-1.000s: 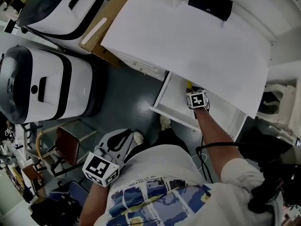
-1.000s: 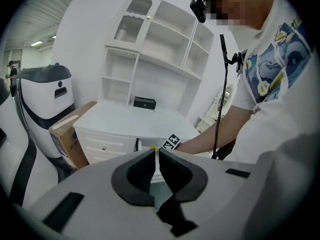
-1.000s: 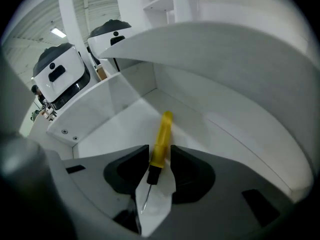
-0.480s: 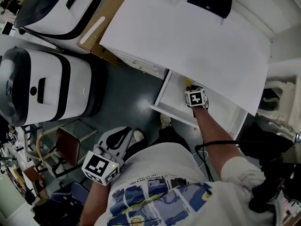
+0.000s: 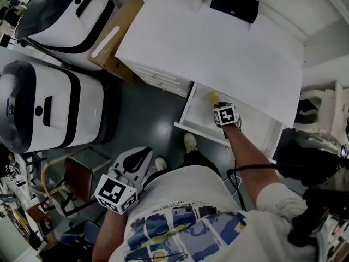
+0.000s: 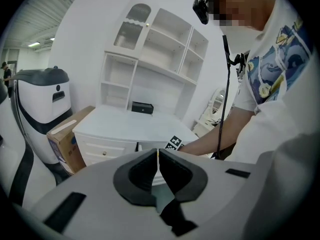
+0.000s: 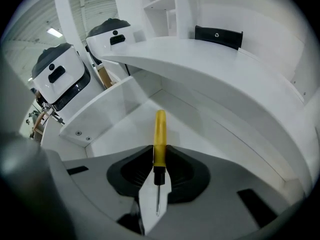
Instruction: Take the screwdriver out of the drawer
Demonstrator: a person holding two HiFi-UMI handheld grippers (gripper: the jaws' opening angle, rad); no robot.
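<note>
A screwdriver (image 7: 159,134) with a yellow handle and thin metal shaft stands between the pads of my right gripper (image 7: 159,153). The jaws are closing and the pads press the handle's lower end on both sides. It hangs just above the floor of the open white drawer (image 7: 102,116). In the head view the yellow handle (image 5: 214,96) sticks out past the right gripper (image 5: 223,112) inside the drawer (image 5: 188,109), under the desk's edge. My left gripper (image 5: 143,158) stays low by the person's body, and its pads (image 6: 142,166) are together with nothing between them.
The white desk top (image 5: 218,48) overhangs the drawer and carries a black box (image 5: 233,4). Two large white-and-black machines (image 5: 49,108) stand at the left, with a cardboard box (image 5: 112,34) beside the desk. A brown chair (image 5: 82,168) stands on the floor near the left gripper.
The right gripper has risen slightly in the drawer, and more of the yellow handle now shows beyond it. The left gripper has kept its place.
</note>
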